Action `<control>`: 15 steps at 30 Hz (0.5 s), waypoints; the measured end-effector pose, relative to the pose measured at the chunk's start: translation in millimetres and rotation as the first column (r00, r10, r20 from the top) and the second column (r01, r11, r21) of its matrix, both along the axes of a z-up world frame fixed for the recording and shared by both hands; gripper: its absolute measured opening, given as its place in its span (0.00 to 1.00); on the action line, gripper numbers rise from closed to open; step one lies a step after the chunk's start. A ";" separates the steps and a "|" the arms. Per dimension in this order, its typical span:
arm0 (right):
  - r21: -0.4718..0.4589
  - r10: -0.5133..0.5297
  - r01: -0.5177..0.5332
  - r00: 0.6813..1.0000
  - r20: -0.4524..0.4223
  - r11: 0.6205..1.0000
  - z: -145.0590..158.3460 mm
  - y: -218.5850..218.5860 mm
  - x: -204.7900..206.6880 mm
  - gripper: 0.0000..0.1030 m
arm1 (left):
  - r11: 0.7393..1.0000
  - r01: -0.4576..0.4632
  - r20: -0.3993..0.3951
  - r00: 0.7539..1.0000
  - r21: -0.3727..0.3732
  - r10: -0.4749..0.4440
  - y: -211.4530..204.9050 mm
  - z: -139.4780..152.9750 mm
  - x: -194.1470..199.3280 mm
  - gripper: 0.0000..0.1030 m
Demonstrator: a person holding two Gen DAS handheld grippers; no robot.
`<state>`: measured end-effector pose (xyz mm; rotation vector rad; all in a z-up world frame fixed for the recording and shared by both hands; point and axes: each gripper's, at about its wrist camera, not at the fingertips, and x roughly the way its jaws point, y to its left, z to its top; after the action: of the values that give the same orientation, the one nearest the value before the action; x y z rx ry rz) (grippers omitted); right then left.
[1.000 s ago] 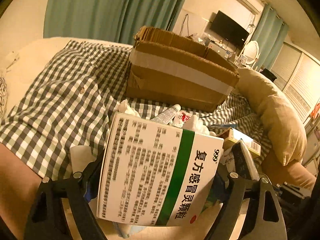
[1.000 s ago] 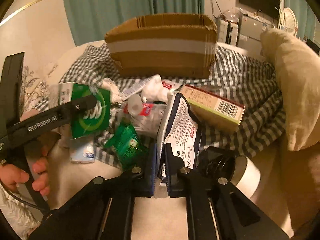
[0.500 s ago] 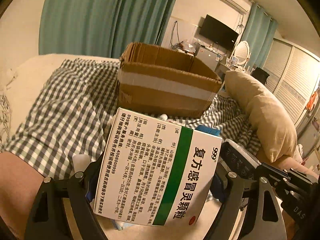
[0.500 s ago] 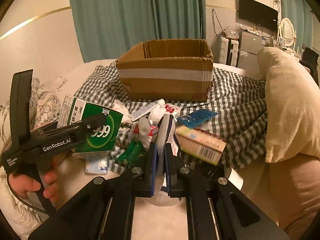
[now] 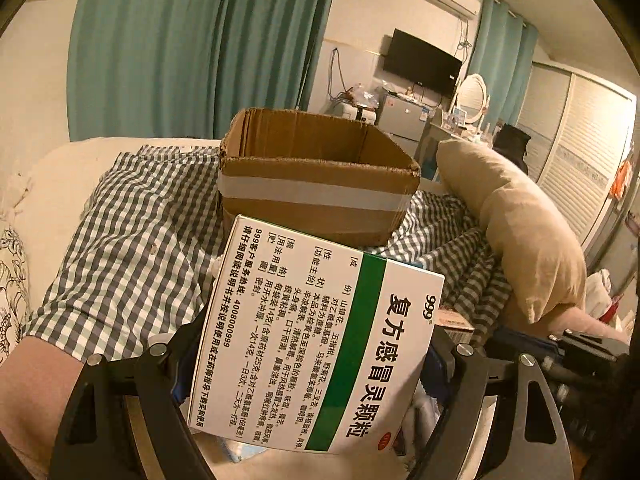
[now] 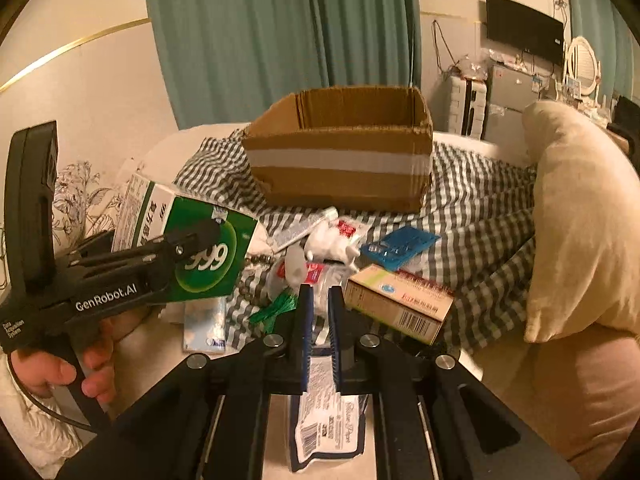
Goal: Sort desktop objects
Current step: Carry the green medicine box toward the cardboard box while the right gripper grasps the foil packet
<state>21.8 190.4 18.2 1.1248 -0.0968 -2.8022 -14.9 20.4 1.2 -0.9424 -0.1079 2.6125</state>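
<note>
- Left wrist view: left gripper (image 5: pixel 316 364) clamps a white-and-green medicine box (image 5: pixel 320 336) by its two side faces, jaws set wide, box raised clear of the bed.
- Behind the box, an open cardboard box (image 5: pixel 316 176) sits on the checked cloth (image 5: pixel 132 236), toward the far edge of the bed. Tan pillow (image 5: pixel 528 232) along the cloth's right edge.
- Right wrist view: right gripper (image 6: pixel 319 320) with jaws opening; no pad contact seen. A white printed packet (image 6: pixel 328 428) lies below and behind the fingertips, on the pale surface at the near edge of the bed.
- Loose pile on the cloth in front of the cardboard box (image 6: pixel 340 156): blue sachet (image 6: pixel 400 246), tan barcoded carton (image 6: pixel 400 300), green wrapper (image 6: pixel 280 306), tube (image 6: pixel 308 226).
- Left side of this view: medicine box (image 6: pixel 192 244) held aloft in the left gripper (image 6: pixel 192 240), a hand (image 6: pixel 64 368) on its handle.
</note>
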 end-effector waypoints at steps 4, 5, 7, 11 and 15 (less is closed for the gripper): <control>0.014 -0.011 0.010 0.998 0.062 1.000 -20.0 -3.4 3.7 0.83 | 1.000 -0.004 0.023 1.000 -0.007 0.005 0.5 -10.3 -1.1 0.84; 0.015 -0.005 0.004 0.997 0.077 1.000 -24.4 -5.3 4.9 0.83 | 1.000 -0.008 0.029 1.000 -0.006 0.008 -0.5 -12.9 -1.6 0.84; 0.034 0.001 -0.005 0.994 0.112 0.999 -33.8 -9.7 4.8 0.83 | 1.000 -0.017 0.041 0.999 -0.001 0.017 -3.6 -17.3 -3.0 0.84; 0.114 -0.006 -0.017 0.981 0.196 0.993 -62.4 -20.6 -2.3 0.83 | 1.000 -0.029 0.053 0.998 0.000 0.029 -7.4 -21.6 -5.1 0.84; 0.147 -0.014 -0.029 0.959 0.283 0.989 -90.6 -24.8 -10.2 0.74 | 0.999 -0.036 0.057 0.998 0.001 0.036 -8.9 -26.1 -5.3 0.84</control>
<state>11.6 165.6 -72.4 1.5532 0.0943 -2.6590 -20.2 11.5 -24.8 -1.0239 -0.1435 2.6182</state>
